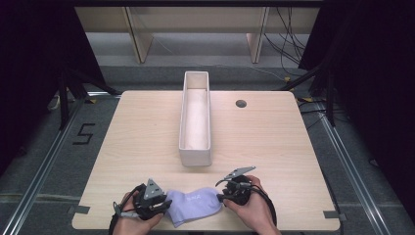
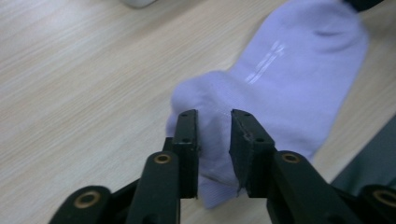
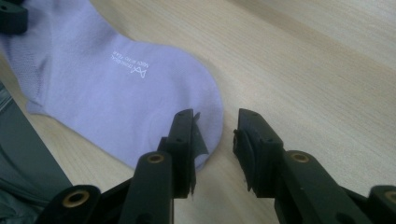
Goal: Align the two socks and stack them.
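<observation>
A lavender sock (image 1: 192, 205) lies flat on the light wooden worktop (image 1: 274, 142), close to its near edge, stretched between the person's two hands. In the high view the left gripper (image 1: 159, 204) sits at the sock's left end and the right gripper (image 1: 223, 195) at its right end, each held by a hand (image 1: 252, 205) coming in from the bottom. In the left gripper view the left gripper (image 2: 214, 122) has its two black jaws on either side of a raised fold of the sock (image 2: 280, 79); the fabric fills the gap between them and both jaws press against it, so this gripper is clamped on the sock's end. From there the sock runs away toward the upper right, a faint white mark along its middle. In the right gripper view the right gripper (image 3: 215, 122) has its jaws parted with bare wood showing in the gap; the rounded end of the sock (image 3: 121, 88) lies just at the left-hand jaw, whose tip overlaps the sock's edge, while the other jaw stands over bare worktop beside it, so nothing is caught between them. Small white lettering shows on the sock in that view. Farther back, a long, narrow white bin (image 1: 183, 122) stands lengthwise down the worktop's middle, well apart from the sock, with a small dark round hole (image 1: 241, 103) in the worktop to its right.
</observation>
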